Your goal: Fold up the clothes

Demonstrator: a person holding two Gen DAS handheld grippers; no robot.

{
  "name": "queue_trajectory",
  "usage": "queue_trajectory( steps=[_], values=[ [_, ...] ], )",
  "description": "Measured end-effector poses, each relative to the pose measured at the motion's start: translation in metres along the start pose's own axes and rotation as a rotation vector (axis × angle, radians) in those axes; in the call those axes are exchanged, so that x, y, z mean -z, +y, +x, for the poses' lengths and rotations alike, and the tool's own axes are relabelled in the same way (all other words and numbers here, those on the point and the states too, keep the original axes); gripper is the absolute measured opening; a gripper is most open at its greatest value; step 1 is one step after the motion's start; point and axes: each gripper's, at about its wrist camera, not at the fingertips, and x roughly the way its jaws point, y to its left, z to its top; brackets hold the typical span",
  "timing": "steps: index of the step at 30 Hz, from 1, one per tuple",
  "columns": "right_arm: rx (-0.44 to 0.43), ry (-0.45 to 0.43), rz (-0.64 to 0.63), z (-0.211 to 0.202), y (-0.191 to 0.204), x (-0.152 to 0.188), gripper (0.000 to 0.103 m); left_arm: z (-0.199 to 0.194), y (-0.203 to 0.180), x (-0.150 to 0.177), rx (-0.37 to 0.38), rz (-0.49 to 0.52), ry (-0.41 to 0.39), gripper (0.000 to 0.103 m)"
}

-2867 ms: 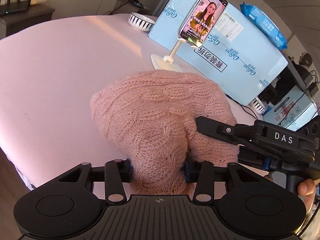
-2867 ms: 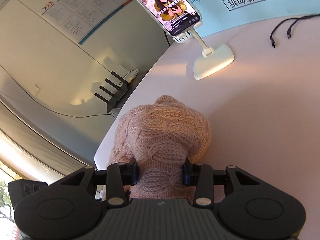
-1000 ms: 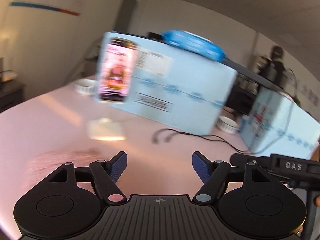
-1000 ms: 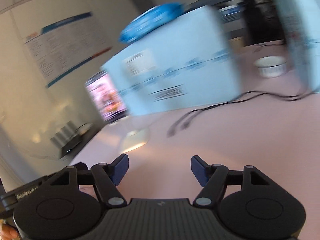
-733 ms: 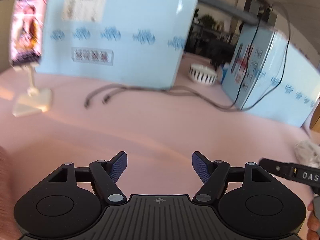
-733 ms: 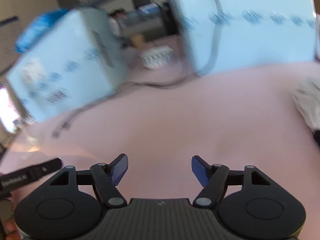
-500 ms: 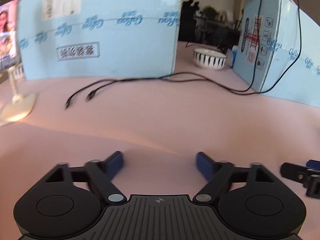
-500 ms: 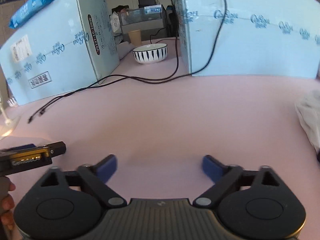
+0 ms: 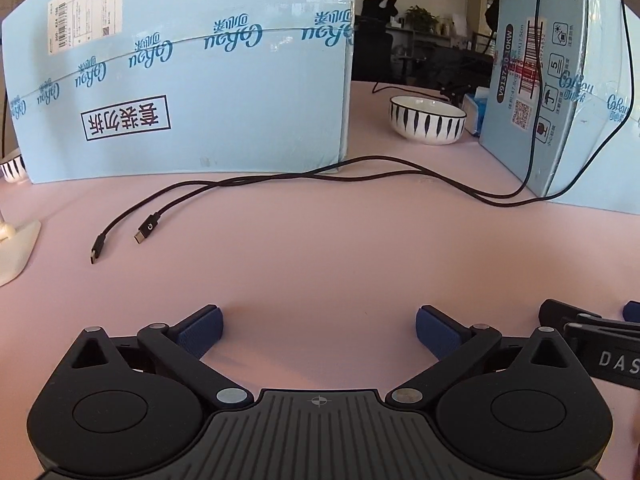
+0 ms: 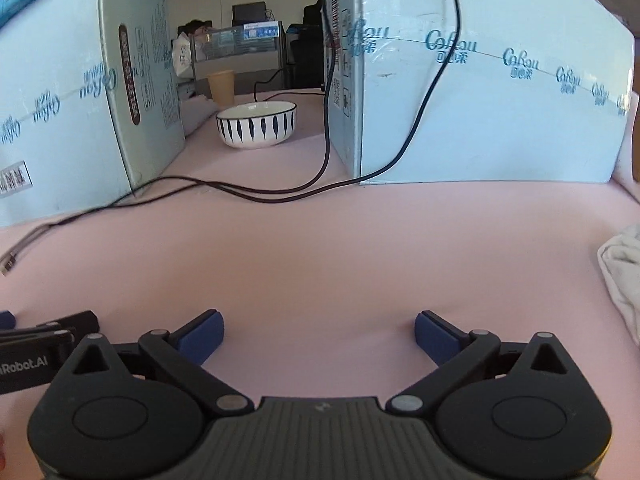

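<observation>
The crumpled white cloth garment [image 10: 622, 276] is lying at the right edge of the pink table surface [image 10: 320, 248] in the right wrist view, well apart from both grippers and touched by neither. The left gripper [image 9: 319, 330] and the right gripper [image 10: 319, 330] are hovering side by side over bare table, each with its blue-padded jaws standing wide apart and nothing between them. Two thin black cables [image 9: 248, 188] are trailing across the table between two light blue cardboard boxes [image 9: 192, 80], and a white ceramic bowl with dark stripes [image 9: 427, 119] is sitting in the gap behind them.
</observation>
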Motion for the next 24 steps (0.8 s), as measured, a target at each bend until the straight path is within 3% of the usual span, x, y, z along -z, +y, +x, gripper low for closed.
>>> queue_trajectory(
  steps=[2,7,24],
  values=[
    [-0.003,0.006,0.003,0.001,-0.001,-0.002,0.103,0.001,-0.002,0.0,-0.007,0.01,0.0,0.103],
    [0.086,0.031,-0.107,0.006,0.02,-0.001,0.103,0.001,-0.001,-0.001,-0.004,0.009,0.0,0.103],
    [0.063,0.032,-0.083,0.005,0.014,-0.001,0.103,0.002,-0.001,-0.001,-0.008,0.006,-0.001,0.103]
  ],
)
